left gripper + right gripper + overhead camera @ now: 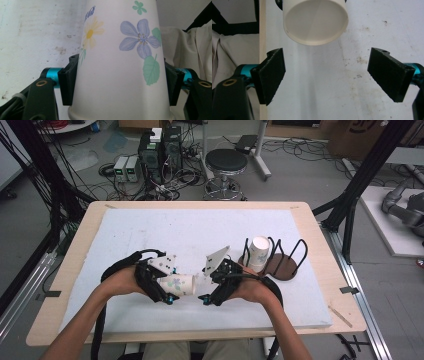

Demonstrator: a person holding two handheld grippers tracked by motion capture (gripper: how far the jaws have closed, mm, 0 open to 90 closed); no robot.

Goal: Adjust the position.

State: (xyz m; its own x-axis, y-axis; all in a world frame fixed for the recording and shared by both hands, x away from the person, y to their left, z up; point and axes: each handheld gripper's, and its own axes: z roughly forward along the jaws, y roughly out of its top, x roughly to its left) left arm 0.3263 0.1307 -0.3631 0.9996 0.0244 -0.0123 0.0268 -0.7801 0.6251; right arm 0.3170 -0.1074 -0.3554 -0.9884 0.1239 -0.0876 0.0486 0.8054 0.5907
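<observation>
The left gripper (172, 287) clamps a flowered paper cup (180, 284) lying level. Its base points at the right gripper (207, 282), whose jaws stand apart, unloaded.

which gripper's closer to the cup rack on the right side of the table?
Right. The right gripper sits just beside the cup rack; the left gripper, shut on the floral cup, is farther off.
</observation>
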